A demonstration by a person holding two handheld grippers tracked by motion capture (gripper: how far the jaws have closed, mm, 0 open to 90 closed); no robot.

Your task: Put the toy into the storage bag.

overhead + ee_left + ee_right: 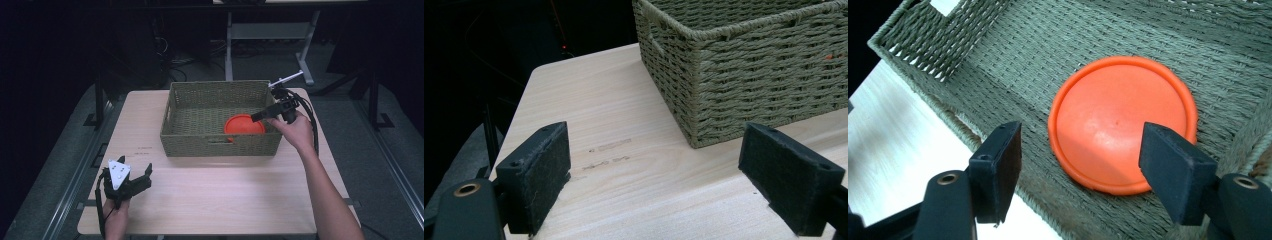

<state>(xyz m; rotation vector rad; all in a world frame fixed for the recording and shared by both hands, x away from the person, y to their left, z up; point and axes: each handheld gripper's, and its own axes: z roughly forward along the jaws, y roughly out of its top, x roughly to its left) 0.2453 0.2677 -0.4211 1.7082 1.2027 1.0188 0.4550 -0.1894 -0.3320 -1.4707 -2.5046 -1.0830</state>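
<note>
An orange round disc (pixel 244 124) (pixel 1120 122) lies flat on the floor of a woven green basket (pixel 220 146) (pixel 1013 45), near its front right corner. My right gripper (pixel 261 115) (pixel 1080 167) hovers over the basket's right side, jaws open and apart above the disc, nothing between its pads. My left gripper (pixel 136 178) (pixel 654 180) rests at the table's front left, jaws wide open over bare wood, pointing toward the basket's (pixel 744 75) near corner.
The light wooden table (pixel 220 195) (pixel 624 150) has free room in front of and to the left of the basket. Dark floor, cables and a white desk frame (pixel 270 35) lie beyond the far edge.
</note>
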